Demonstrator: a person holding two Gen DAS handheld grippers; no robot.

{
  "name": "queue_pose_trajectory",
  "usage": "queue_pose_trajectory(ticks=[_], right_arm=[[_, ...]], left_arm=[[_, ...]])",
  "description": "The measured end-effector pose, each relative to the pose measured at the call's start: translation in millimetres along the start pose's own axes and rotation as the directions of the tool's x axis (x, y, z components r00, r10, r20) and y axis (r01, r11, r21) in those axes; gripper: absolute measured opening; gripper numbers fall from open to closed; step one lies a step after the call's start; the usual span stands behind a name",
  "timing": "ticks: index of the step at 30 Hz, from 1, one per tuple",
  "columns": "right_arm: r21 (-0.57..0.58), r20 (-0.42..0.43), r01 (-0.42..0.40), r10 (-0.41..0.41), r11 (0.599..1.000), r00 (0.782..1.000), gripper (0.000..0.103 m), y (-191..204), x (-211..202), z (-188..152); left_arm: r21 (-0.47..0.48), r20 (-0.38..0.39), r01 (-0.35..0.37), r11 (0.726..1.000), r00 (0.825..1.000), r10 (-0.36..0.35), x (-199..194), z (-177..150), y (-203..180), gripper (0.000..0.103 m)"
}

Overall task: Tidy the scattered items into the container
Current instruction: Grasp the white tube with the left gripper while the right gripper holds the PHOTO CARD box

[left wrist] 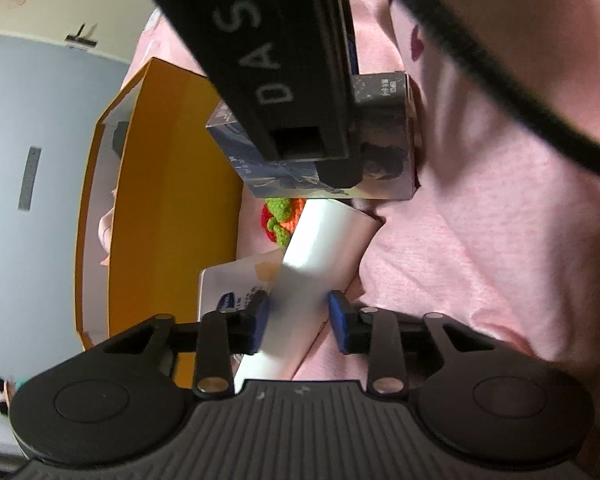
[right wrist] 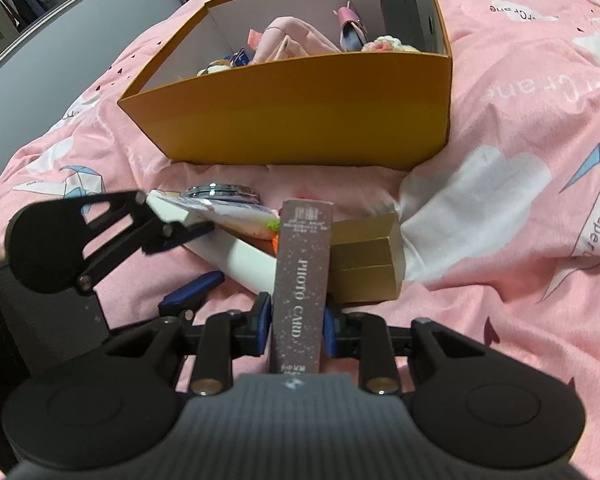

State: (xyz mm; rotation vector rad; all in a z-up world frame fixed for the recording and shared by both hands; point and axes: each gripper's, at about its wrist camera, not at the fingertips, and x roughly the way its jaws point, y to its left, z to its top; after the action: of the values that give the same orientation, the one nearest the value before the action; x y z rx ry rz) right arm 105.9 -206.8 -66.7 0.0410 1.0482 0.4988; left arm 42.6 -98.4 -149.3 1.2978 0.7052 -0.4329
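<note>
Soft, even indoor light with weak shadows. Both fisheye views bow strongly toward dark corners. The white tube (left wrist: 320,280) shows glare and motion blur; nearby black gripper parts look unfocused.

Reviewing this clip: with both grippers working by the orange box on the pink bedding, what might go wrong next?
1. The right gripper pinches the tall speckled photo-card box near its lower end; it may tip when lifted.
2. The left gripper straddles the white tube among a crocheted toy and a white card, so the pile may get dragged.
3. The grippers work close together and may collide.
</note>
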Motion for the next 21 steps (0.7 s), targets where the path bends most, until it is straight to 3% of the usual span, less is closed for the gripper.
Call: queue_pose_trajectory(ticks=[2,7,15,21], right_arm=[[0.000,-0.001,0.000,0.000,1.000,1.000,0.030,-1,1,1],[0.003,-0.002,-0.002,0.002,1.000,1.000,0.030,-2,2,2],[0.007,-0.002,-0.004,0.004,1.000,1.000,0.030,-3,2,2],[0.009,-0.003,-0.007,0.007,1.000,1.000,0.030,-4,3,2]], left_arm=[[-0.039,-0.006,-0.001,0.999,1.000,0.001,-3,-2,-1,0.026],[-0.108,0.006,0.047,0.993,0.999,-0.047,-11,-12,-3,0.001],[-0.130,0.001,0.017,0.991,1.000,-0.017,-19,-27,-11,0.003],[-0.105,0.018,-0.003,0.994,1.000,0.005,-23,-37,-15,0.013]])
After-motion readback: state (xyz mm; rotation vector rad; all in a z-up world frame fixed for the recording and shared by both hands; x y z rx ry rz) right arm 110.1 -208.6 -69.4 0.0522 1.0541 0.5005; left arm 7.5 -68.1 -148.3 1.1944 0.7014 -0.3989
